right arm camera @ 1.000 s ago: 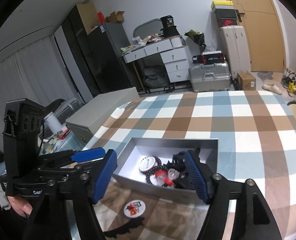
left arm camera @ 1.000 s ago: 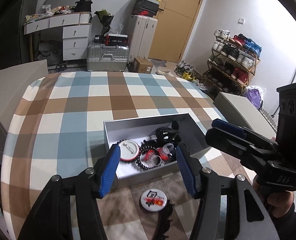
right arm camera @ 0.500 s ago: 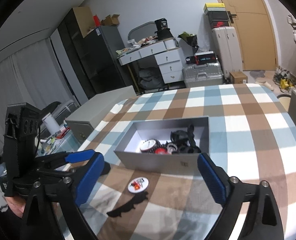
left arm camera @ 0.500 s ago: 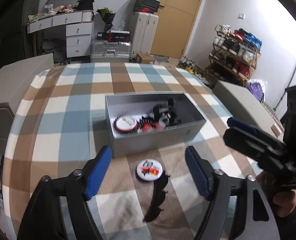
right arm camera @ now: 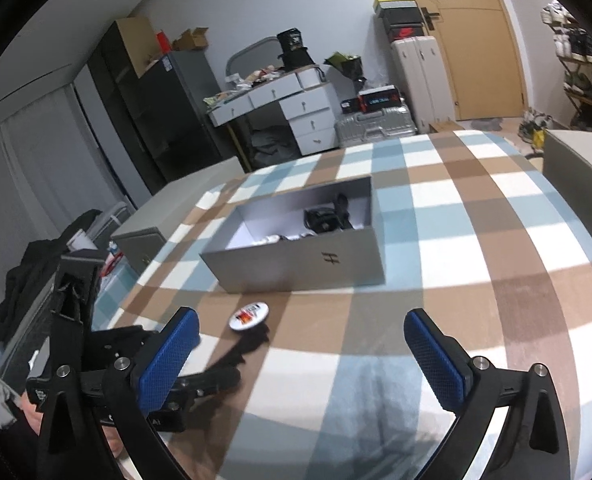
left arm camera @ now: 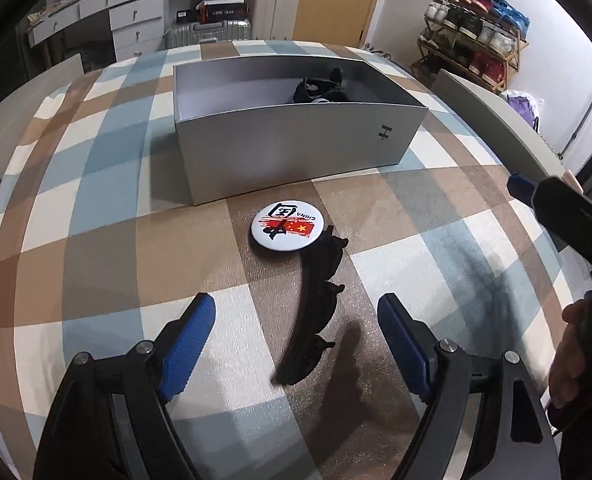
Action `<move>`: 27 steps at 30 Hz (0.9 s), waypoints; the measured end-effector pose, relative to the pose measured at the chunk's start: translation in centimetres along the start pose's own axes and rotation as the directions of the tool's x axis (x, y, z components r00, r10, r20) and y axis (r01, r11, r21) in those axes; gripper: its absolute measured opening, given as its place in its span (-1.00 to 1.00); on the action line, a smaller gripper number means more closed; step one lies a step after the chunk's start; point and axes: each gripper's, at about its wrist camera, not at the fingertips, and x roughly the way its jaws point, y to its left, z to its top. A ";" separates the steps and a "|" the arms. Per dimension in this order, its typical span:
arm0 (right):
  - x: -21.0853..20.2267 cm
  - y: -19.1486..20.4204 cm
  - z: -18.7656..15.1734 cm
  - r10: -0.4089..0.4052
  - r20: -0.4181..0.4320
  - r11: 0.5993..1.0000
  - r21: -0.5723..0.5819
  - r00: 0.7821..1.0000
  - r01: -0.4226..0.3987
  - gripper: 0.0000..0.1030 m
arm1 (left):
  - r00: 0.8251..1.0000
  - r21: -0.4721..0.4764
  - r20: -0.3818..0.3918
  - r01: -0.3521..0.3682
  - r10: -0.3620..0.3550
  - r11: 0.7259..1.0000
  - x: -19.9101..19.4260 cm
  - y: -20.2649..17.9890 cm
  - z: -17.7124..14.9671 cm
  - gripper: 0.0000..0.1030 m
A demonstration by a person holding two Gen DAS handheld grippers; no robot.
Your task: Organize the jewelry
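With both the left gripper (left arm camera: pixel 296 344) and right gripper (right arm camera: pixel 300 354) wide open and empty, lower the left squarely over the near black hair clip (left arm camera: pixel 316 308), closing across its narrow width, then carry it to the far box (left arm camera: pixel 296 152).

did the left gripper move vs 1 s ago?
Yes. The left gripper has pulled back from the grey box and now sits short of the black hair clip, open.

Home bedroom: dresser (right arm camera: pixel 296 108), suitcases (right arm camera: pixel 422 80), shoe rack (left arm camera: pixel 476 40).

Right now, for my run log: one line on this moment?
left gripper: open, over black hair clip | right gripper: open, empty | badge: on tablecloth | box: open
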 end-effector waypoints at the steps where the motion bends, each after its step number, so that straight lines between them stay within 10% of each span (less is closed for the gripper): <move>1: -0.1 -0.1 -0.1 -0.002 0.000 1.000 0.004 1.000 0.002 1.00 | 1.000 0.004 0.004 0.000 0.000 1.000 -0.1 0.0 0.0 0.55; 8: -0.2 -0.7 -0.5 -0.008 -0.002 1.000 0.028 1.000 0.008 1.00 | 0.999 0.047 0.017 0.027 -0.028 0.999 -0.1 -0.4 -0.1 0.52; 18: -0.3 -0.9 -0.8 -0.010 -0.007 0.999 0.040 1.000 0.010 1.00 | 1.000 0.072 0.011 0.024 -0.025 0.997 0.2 -0.7 0.0 -0.77; 27: 0.2 -0.8 -1.4 -0.002 -0.027 0.999 0.050 1.000 0.004 1.00 | 0.997 0.073 0.040 0.063 -0.066 0.995 -1.0 -0.5 -0.8 -0.82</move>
